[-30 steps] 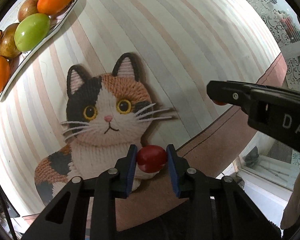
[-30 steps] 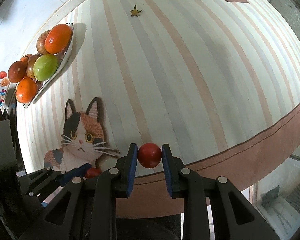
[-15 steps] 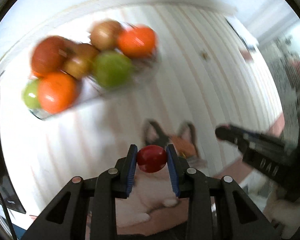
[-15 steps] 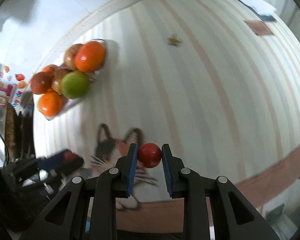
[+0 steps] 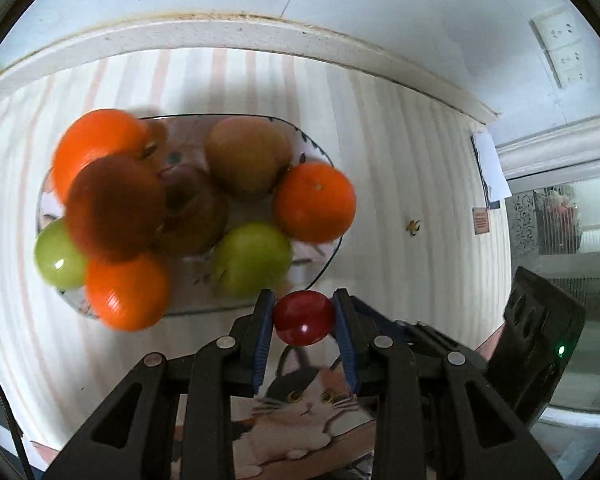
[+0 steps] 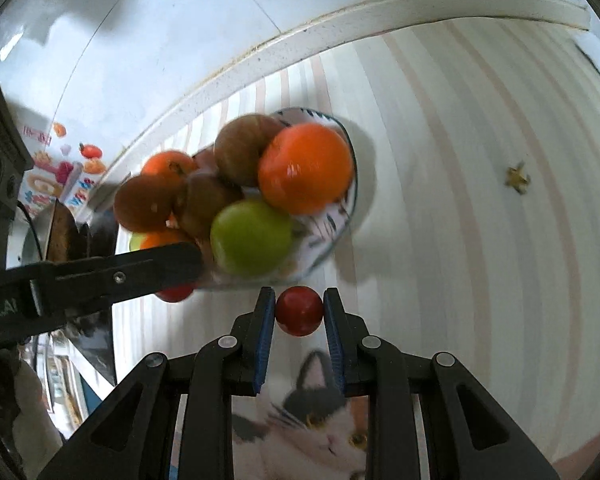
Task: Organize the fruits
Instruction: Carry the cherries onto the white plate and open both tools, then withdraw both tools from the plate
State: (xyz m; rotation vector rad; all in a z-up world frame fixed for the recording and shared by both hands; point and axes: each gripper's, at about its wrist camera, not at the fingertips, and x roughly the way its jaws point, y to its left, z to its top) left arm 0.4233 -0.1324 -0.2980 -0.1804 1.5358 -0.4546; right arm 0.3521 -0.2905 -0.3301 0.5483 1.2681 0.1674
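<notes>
Writing: white letters on the left gripper's arm, seen from the right wrist view, are cut off at the frame edge — not readable. Coloured stickers (image 6: 48, 184) on the far wall carry marks too blurred to read.

Left gripper (image 5: 303, 320) pinches a small red fruit (image 5: 304, 317) between blue pads, just at the near rim of the plate (image 5: 320, 276). Right gripper (image 6: 299, 312) pinches a second red fruit (image 6: 299, 310), also just short of the plate.

Plate holds oranges (image 5: 315, 202), green fruits (image 5: 252, 258) and brown ones (image 5: 247, 154) — piled, motion-blurred. Plate pattern mostly covered. Cat mat (image 6: 320, 432) partly hidden behind the fingers. Small yellow scrap (image 6: 518, 179) on the striped cloth (image 6: 480, 240), unclear what.
</notes>
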